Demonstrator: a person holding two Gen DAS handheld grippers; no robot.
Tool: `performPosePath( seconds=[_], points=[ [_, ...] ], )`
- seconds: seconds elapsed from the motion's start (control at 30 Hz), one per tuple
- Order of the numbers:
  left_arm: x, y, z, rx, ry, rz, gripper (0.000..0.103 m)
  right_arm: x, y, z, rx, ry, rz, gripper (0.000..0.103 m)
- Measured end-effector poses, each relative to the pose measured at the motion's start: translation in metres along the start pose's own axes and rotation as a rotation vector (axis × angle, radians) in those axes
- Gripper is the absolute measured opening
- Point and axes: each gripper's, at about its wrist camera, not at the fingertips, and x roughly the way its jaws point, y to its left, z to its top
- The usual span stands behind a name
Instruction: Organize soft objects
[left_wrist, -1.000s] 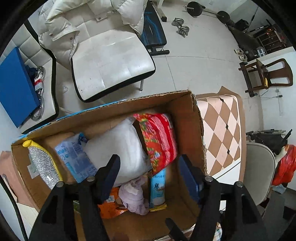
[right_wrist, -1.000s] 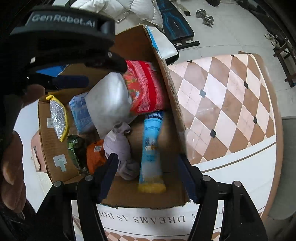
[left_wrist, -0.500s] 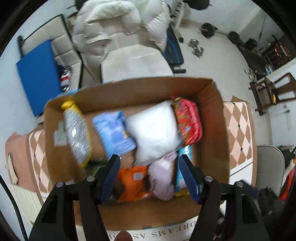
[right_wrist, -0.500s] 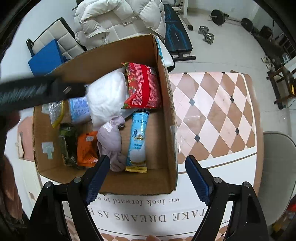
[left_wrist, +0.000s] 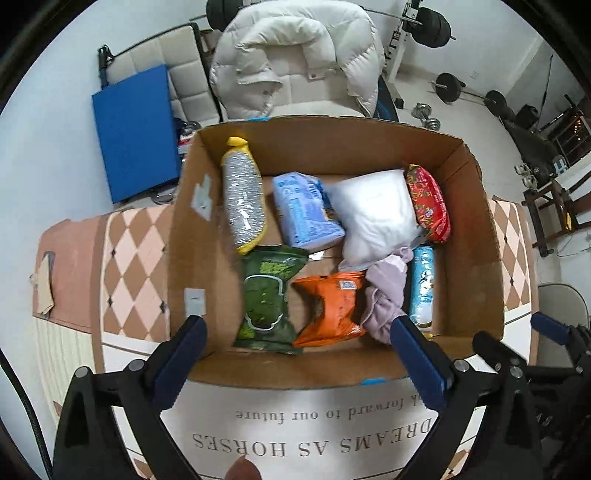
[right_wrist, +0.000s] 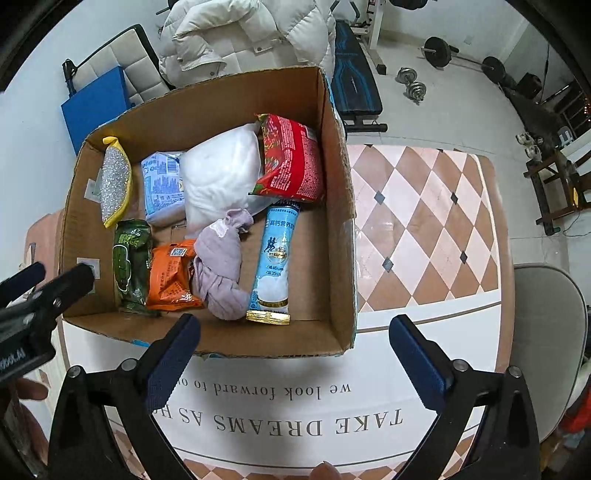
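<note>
A cardboard box (left_wrist: 480, 258) (right_wrist: 340, 258) stands on the table and holds several soft packs: a silver-and-yellow pack (left_wrist: 243, 199) (right_wrist: 116, 184), a light blue pack (left_wrist: 303, 210) (right_wrist: 162, 188), a white bag (left_wrist: 373, 214) (right_wrist: 221, 177), a red pack (left_wrist: 430, 203) (right_wrist: 291, 162), a green pack (left_wrist: 267, 295) (right_wrist: 131, 262), an orange pack (left_wrist: 328, 306) (right_wrist: 170, 277), a lilac cloth (left_wrist: 384, 295) (right_wrist: 221, 266) and a blue-white tube pack (left_wrist: 423, 288) (right_wrist: 275, 262). My left gripper (left_wrist: 295, 343) is open and empty above the box's near wall. My right gripper (right_wrist: 295, 339) is open and empty, also near that wall.
The table has a checkered cloth (right_wrist: 424, 221) with a white printed border (right_wrist: 295, 398). A chair with a white puffer jacket (left_wrist: 295, 55) and a blue panel (left_wrist: 136, 129) stand behind the box. Weights lie on the floor (right_wrist: 413, 88). A grey chair (right_wrist: 546, 332) is at the right.
Both grippers have pulled back and up from inside the box to above its near wall. The whole box now shows in both views. The packs have not moved.
</note>
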Motion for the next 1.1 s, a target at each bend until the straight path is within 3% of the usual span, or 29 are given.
performPosePath(
  seconds=[0.23,0.47,0.87,1.1],
  points=[
    [-0.02,0.004,-0.014,-0.017,-0.042,0.01,0.102,-0.016,0.004,-0.007,-0.011,-0.034,-0.018,0.103],
    [-0.074,-0.008,-0.042,0.014,-0.174,0.055,0.102,-0.057,0.003,-0.028,-0.031,-0.126,-0.055,0.103],
    [-0.174,-0.025,-0.109,0.033,-0.274,0.048,0.102,-0.177,-0.003,-0.116,-0.04,-0.293,-0.01,0.103],
    [-0.225,-0.023,-0.14,0.005,-0.331,0.02,0.102,-0.244,-0.006,-0.168,-0.047,-0.388,-0.029,0.103]
  ],
)
